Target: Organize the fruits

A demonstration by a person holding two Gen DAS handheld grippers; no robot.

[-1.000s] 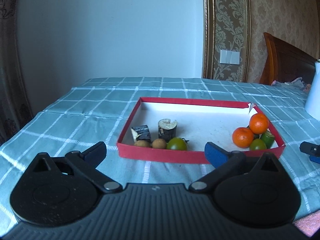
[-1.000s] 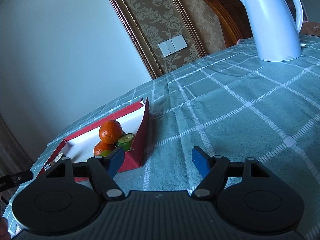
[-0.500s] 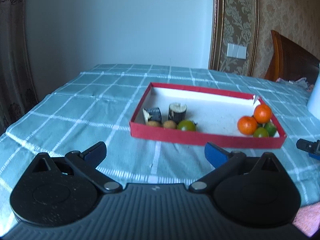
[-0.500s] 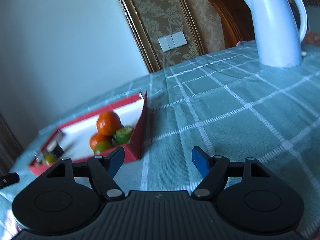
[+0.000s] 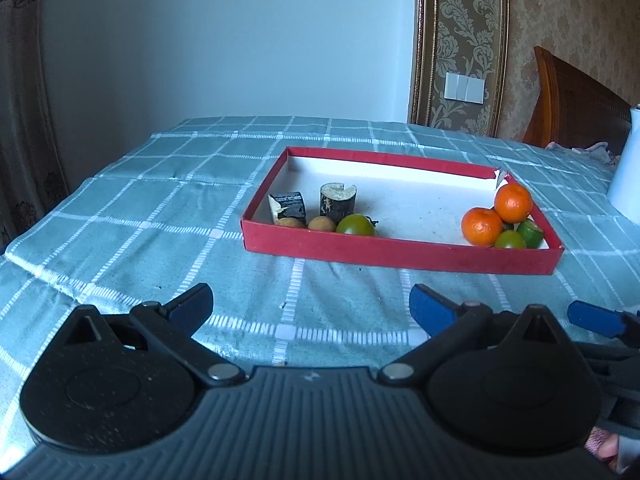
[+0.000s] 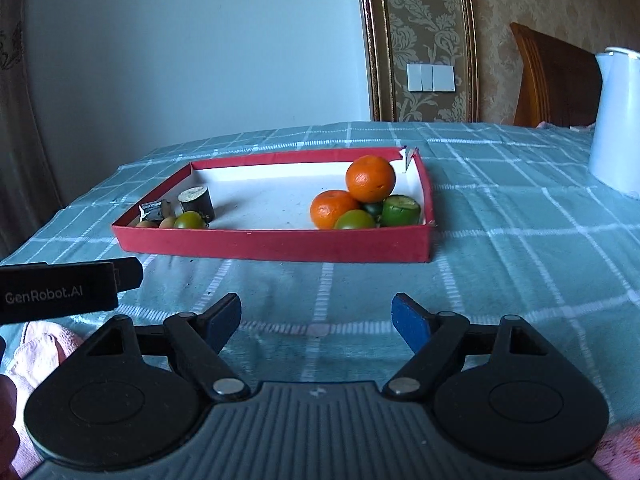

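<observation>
A shallow red tray lies on the checked tablecloth. Its right corner holds two oranges stacked on green citrus fruits. At its left end lie two dark sugarcane pieces, two small brown fruits and a green tomato. My left gripper hangs open in front of the tray, nothing between its fingers. My right gripper is also short of the tray, jaws opening and empty. Its blue fingertip shows at the right of the left wrist view.
A white kettle stands on the table to the right of the tray. A wooden chair back rises behind the far right edge. The left gripper's black body juts in from the left of the right wrist view.
My right gripper rolled level and swung left, so it faces the tray head-on, with its jaws a bit wider. The left wrist view drew back slightly from the tray.
</observation>
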